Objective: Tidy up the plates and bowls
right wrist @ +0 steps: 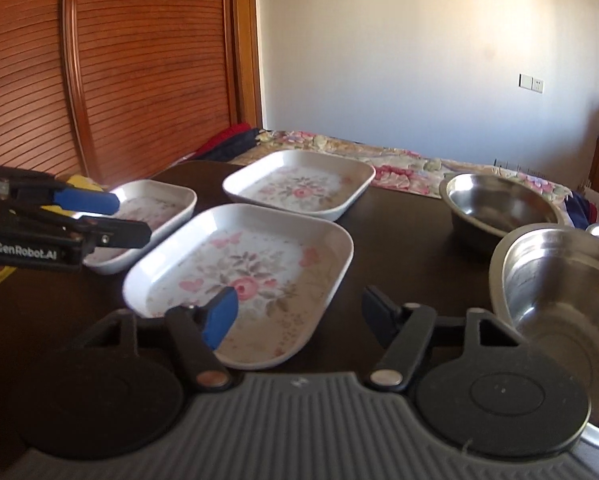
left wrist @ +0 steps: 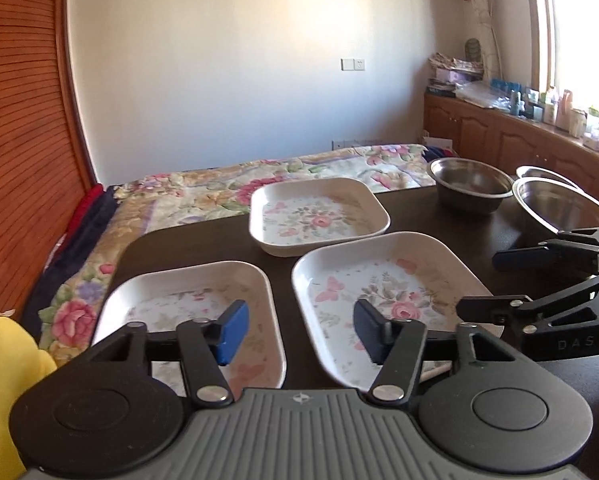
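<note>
Three white floral plates lie on the dark table (right wrist: pixel 399 232) — the near-left plate (left wrist: pixel 187 308), the near-right plate (left wrist: pixel 383 296) just beside it, and the far plate (left wrist: pixel 319 216) behind them. To the right stand steel bowls: a far bowl (left wrist: pixel 469 188) and a nearer bowl (right wrist: pixel 555 288). The left gripper (left wrist: pixel 299 328) hovers above the near plates, jaws spread and empty — the right gripper (right wrist: pixel 295 316) likewise, released. A floral bedspread (left wrist: pixel 203 192) lies beyond.

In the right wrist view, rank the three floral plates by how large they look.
1. Near floral plate, largest.
2. Far floral plate.
3. Left floral plate, partly hidden by the left gripper.
Nearness and fisheye distortion drive this; all three may well be the same size.
</note>
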Tool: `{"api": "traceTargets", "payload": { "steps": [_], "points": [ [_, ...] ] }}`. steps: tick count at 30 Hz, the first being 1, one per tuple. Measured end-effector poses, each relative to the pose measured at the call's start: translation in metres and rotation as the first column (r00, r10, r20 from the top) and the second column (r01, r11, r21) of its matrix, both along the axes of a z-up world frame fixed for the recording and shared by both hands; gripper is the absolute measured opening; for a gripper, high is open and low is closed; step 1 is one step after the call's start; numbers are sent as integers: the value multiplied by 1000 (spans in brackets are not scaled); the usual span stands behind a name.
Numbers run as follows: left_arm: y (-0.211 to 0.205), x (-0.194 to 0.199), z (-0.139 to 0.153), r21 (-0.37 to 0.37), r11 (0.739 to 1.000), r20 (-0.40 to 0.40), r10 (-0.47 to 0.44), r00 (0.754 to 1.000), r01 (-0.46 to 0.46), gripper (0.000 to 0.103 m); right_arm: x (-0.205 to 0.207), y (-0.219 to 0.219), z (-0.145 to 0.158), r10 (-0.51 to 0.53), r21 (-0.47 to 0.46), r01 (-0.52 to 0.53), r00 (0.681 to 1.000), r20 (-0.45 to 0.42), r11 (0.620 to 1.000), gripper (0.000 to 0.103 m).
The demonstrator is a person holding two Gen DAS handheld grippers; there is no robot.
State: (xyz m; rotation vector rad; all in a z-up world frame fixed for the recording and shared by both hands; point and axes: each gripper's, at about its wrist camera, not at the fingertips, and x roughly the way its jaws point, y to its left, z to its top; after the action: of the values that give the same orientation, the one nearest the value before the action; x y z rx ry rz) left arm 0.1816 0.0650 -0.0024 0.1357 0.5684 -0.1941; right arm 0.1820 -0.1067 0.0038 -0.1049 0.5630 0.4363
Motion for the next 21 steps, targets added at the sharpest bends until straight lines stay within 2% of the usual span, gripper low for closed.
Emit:
{"api": "traceTargets", "payload": {
  "steps": [5, 13, 18, 21],
  "points": [
    [-5, 12, -9, -7, 1000, -34, -9, 999, 9, 43, 10, -1, -4, -17, 2, 17, 1000, -24, 1000, 60],
    [-6, 24, -16, 4, 1000, -66, -7, 998, 7, 35, 19, -1, -9, -36, 10, 36, 998, -45, 999, 52],
    [-8, 28, -20, 5, 1000, -87, -15, 996, 16, 27, 24, -3, -11, -48, 25, 50, 997, -66, 998, 49],
    [-10, 30, -22, 14, 1000, -95, -15, 995, 17, 26, 26, -4, -12, -56, 32, 58, 996, -76, 998, 43]
  ]
}}
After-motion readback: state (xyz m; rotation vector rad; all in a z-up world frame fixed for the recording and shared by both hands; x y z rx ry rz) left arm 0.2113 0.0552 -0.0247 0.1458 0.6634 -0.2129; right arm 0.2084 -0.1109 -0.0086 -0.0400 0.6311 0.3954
